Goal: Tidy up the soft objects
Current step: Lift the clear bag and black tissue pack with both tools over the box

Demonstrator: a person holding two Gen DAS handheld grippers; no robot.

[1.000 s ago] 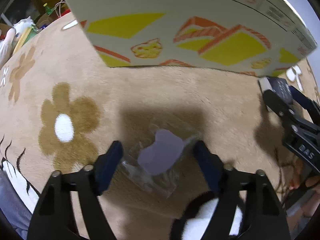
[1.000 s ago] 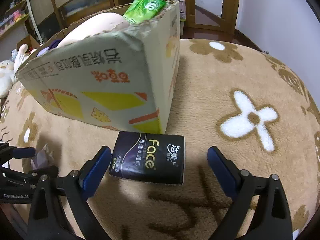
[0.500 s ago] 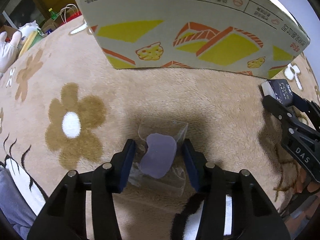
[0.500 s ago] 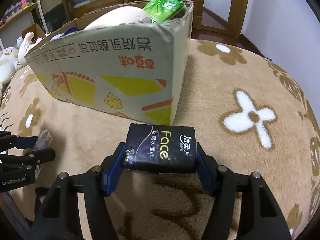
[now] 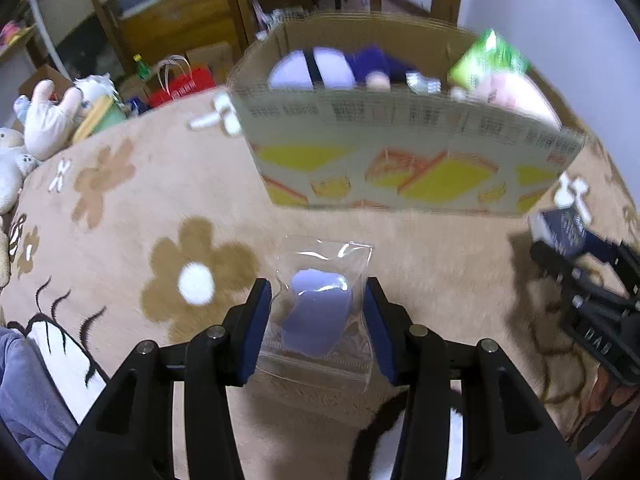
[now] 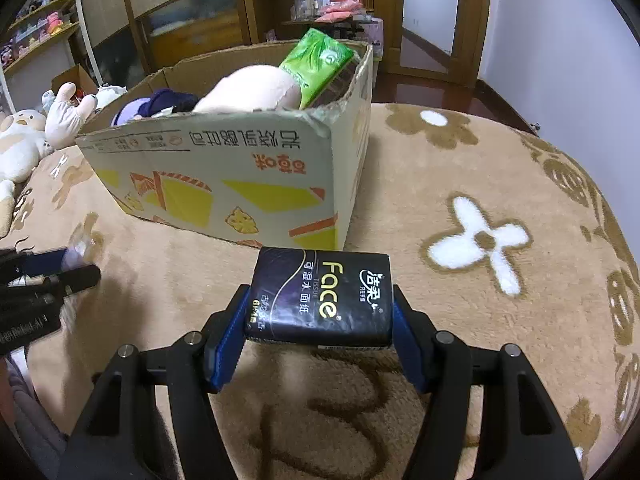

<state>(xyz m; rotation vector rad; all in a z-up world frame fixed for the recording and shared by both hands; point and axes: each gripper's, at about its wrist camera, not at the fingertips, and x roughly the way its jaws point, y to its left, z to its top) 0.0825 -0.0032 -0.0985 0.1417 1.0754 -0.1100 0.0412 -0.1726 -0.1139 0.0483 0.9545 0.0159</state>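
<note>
Left tool (image 5: 318,312): clenched on clear bag (image 5: 320,316). Right tool (image 6: 318,330): grasping tissue pack (image 6: 320,296). Cardboard box (image 6: 224,176), ahead of both: several soft items already stowed; these 2 remain outside.

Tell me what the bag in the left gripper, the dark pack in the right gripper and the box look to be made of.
Bag: clear glossy plastic film, with glare streaks and wrinkles; the lilac piece inside looks soft, perhaps foam or sponge.
Dark pack: shiny printed plastic wrap, slightly dented, labelled tissue.
Box: matte printed corrugated cardboard, torn at its corner.
</note>
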